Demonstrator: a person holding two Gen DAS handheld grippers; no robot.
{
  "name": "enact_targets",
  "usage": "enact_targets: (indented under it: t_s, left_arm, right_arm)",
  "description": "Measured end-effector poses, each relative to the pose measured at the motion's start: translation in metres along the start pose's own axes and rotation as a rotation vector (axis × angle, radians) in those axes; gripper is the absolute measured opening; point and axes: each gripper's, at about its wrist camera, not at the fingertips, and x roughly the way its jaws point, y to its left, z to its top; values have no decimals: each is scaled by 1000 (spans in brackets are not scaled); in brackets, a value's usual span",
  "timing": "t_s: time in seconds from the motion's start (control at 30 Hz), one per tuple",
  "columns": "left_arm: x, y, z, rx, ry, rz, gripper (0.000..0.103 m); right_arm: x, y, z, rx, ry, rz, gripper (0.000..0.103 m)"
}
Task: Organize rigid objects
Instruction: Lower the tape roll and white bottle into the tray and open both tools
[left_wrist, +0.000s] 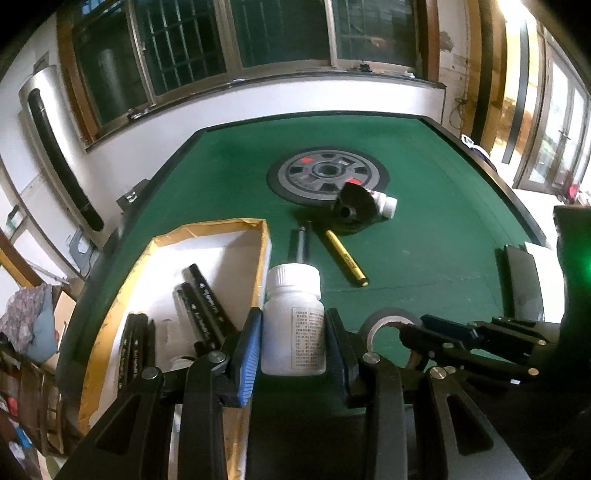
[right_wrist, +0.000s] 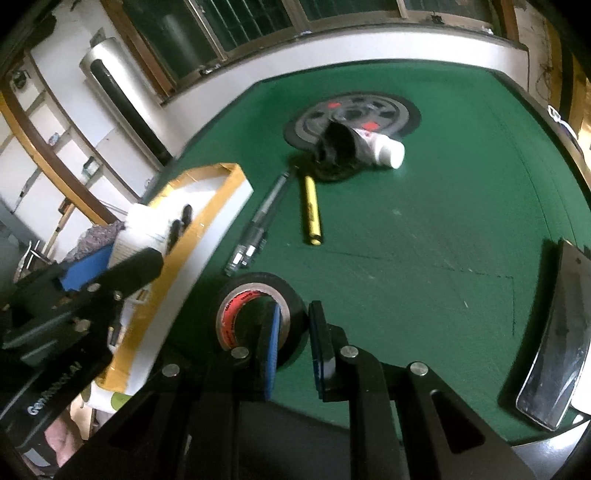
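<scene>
left claw grasping white bottle, upright | box just left | right claw straddling tape roll wall, grip unclear

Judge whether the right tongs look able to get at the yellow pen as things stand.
Probably not yet: the right tongs are astride the wall of the tape roll, one finger in its hole. The pen lies bare on the table ahead; nothing else blocks it.

Pens in box
</scene>
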Motion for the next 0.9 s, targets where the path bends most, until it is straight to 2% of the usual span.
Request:
enact_targets:
  t_s: [0.4,0.6,0.7,0.9]
  left_arm:
    - [2,49,-4,-92,-1,59,35]
    - [7,101,-11,-223,35,7,35]
    - [16,132,-16,-292,57,17,35]
    - [42,160,-27,-363,109,-14,35]
  right_arm:
    - [7,48,22,-88,-29,52,15]
    - [20,71,35,-119,-25,72,15]
    - [30,81,43,-121,-15,86,15]
    - [59,103,58,-137,21,87,15]
